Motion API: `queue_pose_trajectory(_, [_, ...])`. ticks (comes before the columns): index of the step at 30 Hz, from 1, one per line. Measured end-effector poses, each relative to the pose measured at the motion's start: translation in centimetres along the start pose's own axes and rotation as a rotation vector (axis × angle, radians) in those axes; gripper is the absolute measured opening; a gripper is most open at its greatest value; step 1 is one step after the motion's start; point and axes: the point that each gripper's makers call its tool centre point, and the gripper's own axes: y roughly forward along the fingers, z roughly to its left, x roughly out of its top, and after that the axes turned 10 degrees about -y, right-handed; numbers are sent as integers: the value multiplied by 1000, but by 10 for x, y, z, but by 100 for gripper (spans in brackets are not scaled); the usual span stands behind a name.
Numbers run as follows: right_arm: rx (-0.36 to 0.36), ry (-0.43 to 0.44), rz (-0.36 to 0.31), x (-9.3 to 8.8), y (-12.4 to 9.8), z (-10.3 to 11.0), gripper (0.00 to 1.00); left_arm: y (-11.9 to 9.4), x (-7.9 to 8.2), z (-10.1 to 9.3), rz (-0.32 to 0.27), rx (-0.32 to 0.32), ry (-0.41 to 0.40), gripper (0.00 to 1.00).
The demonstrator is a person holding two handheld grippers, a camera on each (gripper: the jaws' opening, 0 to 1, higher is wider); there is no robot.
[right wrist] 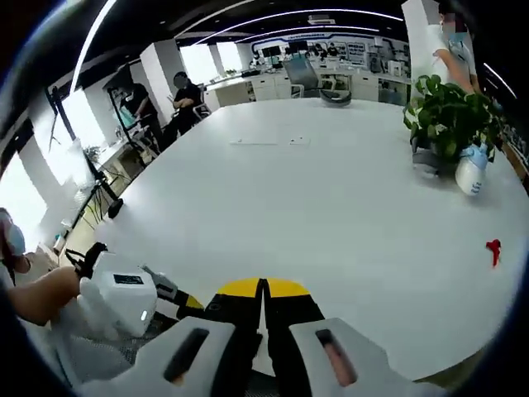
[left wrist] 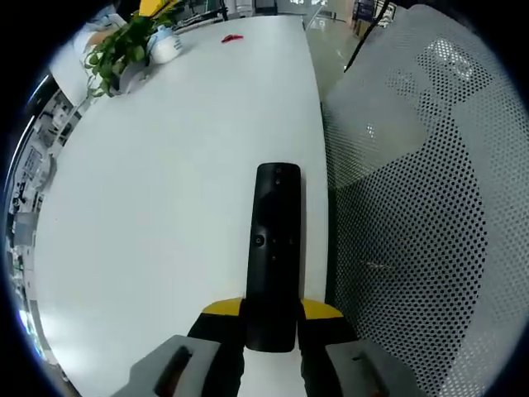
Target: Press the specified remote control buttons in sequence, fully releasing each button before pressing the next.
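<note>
A long black remote control (left wrist: 274, 248) lies above the white table (left wrist: 165, 207) near its right edge, its near end clamped between my left gripper (left wrist: 271, 313) and its yellow-tipped jaws. Small round buttons show at the remote's middle. In the right gripper view my right gripper (right wrist: 263, 289) hovers over the white table (right wrist: 331, 207) with its yellow-tipped jaws pressed together and nothing between them. My left gripper (right wrist: 124, 302) appears at the lower left of that view, held by a person's hand.
A potted green plant (right wrist: 446, 116) and a white bottle (right wrist: 471, 174) stand at the table's far side, with a small red object (right wrist: 493, 248) near them. A perforated grey chair back (left wrist: 413, 207) rises beside the table edge. People stand far off by desks.
</note>
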Motion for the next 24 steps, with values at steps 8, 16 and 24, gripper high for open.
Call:
queue_pose_trajectory(8, [29, 80, 155, -46, 26, 5, 0, -1, 2, 0, -69, -14, -22, 24])
queue_pose_trajectory(16, [77, 28, 311, -75, 34, 16, 0, -2, 0, 1, -161, -46, -22, 24])
queue_pose_trajectory(24, [102, -73, 465, -103, 44, 27, 0, -2, 2, 1, -185, -64, -6, 24])
